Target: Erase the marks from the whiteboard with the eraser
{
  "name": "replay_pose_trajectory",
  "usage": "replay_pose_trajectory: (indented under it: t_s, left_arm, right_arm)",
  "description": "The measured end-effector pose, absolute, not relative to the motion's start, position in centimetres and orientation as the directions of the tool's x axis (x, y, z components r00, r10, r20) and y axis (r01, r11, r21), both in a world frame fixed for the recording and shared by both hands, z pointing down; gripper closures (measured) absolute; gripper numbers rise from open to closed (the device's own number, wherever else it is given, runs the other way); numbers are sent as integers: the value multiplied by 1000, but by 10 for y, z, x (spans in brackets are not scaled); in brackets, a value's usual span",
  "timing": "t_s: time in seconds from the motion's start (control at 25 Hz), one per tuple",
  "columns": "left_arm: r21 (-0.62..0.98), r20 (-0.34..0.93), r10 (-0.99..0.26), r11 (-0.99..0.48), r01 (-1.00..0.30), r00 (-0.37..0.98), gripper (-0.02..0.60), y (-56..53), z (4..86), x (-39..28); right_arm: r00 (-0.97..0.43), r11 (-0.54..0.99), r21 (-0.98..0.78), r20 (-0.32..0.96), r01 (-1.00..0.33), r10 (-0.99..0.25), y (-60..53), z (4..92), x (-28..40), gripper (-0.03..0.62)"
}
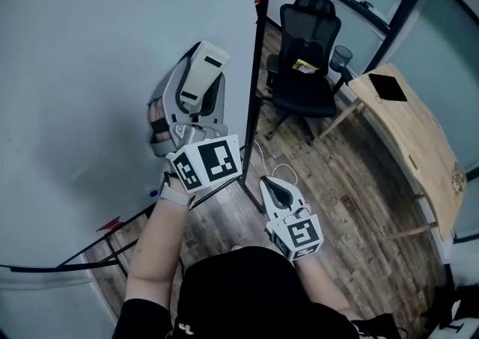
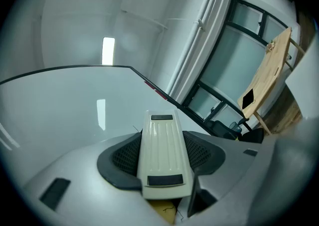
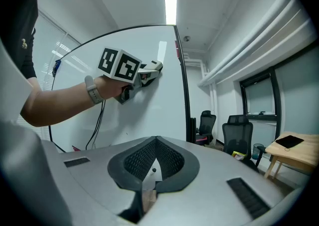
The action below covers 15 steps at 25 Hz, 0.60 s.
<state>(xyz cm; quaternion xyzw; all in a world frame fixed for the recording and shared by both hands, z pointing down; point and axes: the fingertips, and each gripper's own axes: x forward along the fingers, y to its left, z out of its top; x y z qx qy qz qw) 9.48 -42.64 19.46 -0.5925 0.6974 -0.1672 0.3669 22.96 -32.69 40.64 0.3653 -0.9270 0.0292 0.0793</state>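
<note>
Up against the whiteboard (image 1: 82, 53), we hold the eraser (image 1: 202, 74) in the left gripper (image 1: 191, 102), whose jaws are closed on its two long sides. The right gripper (image 1: 278, 194) hangs low beside the body, its jaws brought together with nothing between them.

As for progress, we see no clear marks anywhere on the board in any view (pale streaks at its far side in the right gripper view look more like reflections). Our judgement is that the wiping is largely done, though a part of the surface lies outside the frames and we cannot vouch for it. What may remain is a last check and setting the eraser down.

The eraser's cream plastic back (image 2: 163, 152) faces away from the board, so its wiping face should be turned toward the surface. Whether it presses on it we cannot confirm. Its long axis runs along the jaws' own line, pointing up the board and slightly toward the black frame (image 1: 258, 60) at the right edge.
</note>
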Motion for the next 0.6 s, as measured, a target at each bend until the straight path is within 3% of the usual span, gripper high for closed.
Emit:
replay_pose_trajectory:
  t_s: [0.6]
  left_arm:
    - [-615, -143, -989, 52, -787, 47, 319, -343, 272, 64]
  right_arm:
    - [-807, 819, -7, 171, -574, -565, -284, 411, 147, 568]
